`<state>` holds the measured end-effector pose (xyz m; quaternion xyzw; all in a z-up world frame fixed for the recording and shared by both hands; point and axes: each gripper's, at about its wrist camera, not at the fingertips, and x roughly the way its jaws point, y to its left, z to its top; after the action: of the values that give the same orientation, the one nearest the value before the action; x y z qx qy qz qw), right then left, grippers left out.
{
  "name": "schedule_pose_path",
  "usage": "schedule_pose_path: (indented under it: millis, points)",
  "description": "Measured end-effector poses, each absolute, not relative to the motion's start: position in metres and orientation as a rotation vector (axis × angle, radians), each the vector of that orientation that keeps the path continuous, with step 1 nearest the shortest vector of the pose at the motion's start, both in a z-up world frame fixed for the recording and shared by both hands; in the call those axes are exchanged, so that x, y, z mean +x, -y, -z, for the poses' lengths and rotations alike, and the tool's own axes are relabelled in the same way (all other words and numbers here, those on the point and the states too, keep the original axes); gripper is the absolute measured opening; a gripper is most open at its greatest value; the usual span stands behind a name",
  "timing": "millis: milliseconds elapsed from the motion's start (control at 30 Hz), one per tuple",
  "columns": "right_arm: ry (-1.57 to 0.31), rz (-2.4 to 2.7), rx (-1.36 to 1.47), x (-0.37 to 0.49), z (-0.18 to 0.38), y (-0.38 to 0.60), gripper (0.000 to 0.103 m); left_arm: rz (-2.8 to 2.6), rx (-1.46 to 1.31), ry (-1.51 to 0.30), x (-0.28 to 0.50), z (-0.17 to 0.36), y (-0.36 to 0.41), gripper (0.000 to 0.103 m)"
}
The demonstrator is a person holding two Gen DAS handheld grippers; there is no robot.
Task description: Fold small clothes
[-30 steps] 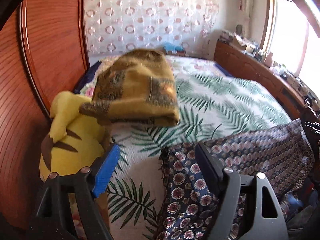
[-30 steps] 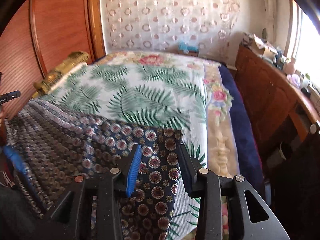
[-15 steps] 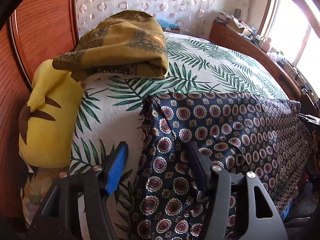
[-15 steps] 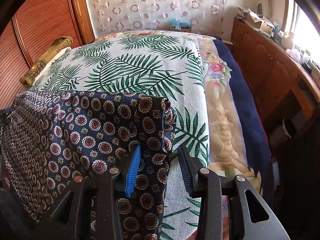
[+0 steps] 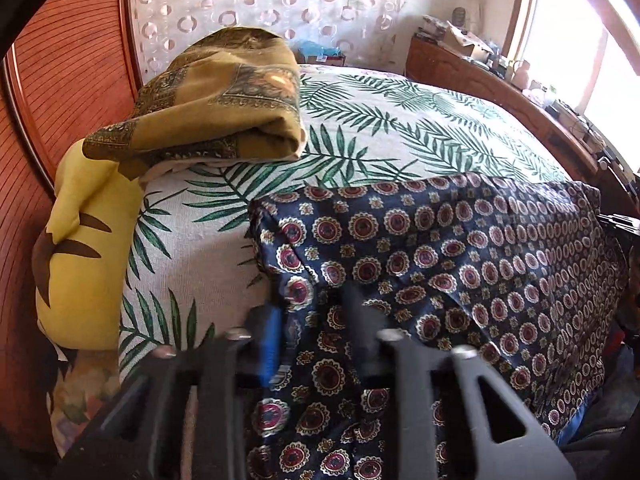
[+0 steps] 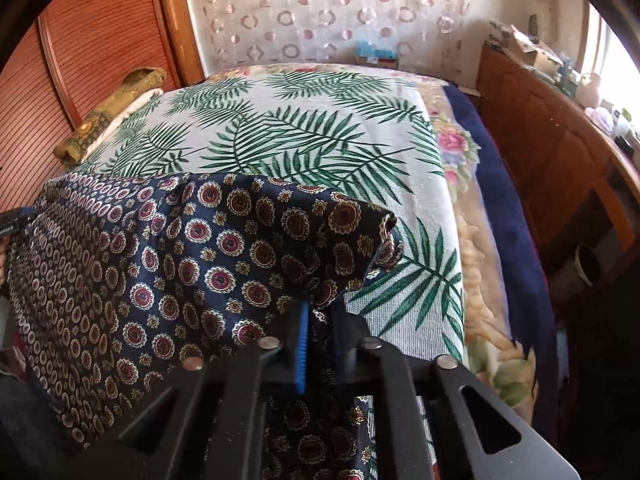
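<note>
Bed [image 5: 400,120], covered by a white spread printed with green palm fronds; a floral blanket edged in dark blue [image 6: 500,208] hangs down the bed's side nearest the wooden cabinet [image 6: 552,152].

Headboard [image 5: 60,92], reddish ribbed wood, standing against the bed's pillow end.

Curtain [image 6: 320,8], pale with ring pattern, behind the bed's far edge.

Navy garment [image 5: 460,248], printed with red and cream medallions, lying on the bed's near edge and draping over it; one corner in each wrist view is raised and folded over.

Olive-gold patterned cloth [image 5: 224,104], folded and piled on the bed beside the headboard; in the right wrist view it shows as a thin roll at the bed's far corner.

Yellow plush toy [image 5: 84,248] with brown markings, wedged between the bed and the headboard, its top partly under the olive-gold cloth.

Left hand-held gripper [image 5: 316,312], at the bed's near edge; its blue and black pads are drawn in around a corner of the navy garment, though the picture is blurred there.

Right hand-held gripper [image 6: 320,320], at the bed's near edge; pads clamped together on the garment's opposite corner, the fabric pinched between them.
</note>
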<state>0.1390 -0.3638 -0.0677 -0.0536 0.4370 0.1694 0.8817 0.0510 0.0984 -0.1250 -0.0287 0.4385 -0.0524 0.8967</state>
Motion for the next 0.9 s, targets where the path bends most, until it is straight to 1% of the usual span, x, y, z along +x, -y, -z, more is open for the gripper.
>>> schedule_pose_path:
  millis: [33,133,267,533,767,900]
  points:
    - [-0.901,-0.355,-0.104,0.136,0.068,0.364,0.006,0.123,-0.073,-0.905,0.049,0.124,-0.098,0.01]
    - [-0.854,-0.349,-0.091,0.123,0.065,0.365,0.005,0.127,-0.075,-0.862,0.04,0.113,-0.095,0.006]
    - [-0.742,-0.32,-0.078,0.102,0.04,0.37,0.004,0.123,-0.078,-0.759,0.027,0.08,-0.087,0.006]
    - [-0.51,-0.3,-0.144,0.09,-0.051,0.373,0.004,0.136,-0.054,-0.572,0.053,-0.011,-0.081,0.005]
    - [-0.359,-0.255,-0.224,0.123,-0.138,0.372,0.003,0.088,-0.059,-0.465,0.099,-0.069,-0.094,0.005]
    - [-0.356,-0.226,-0.244,0.161,-0.165,0.372,0.003,0.027,-0.044,-0.442,0.127,-0.082,-0.109,0.005]
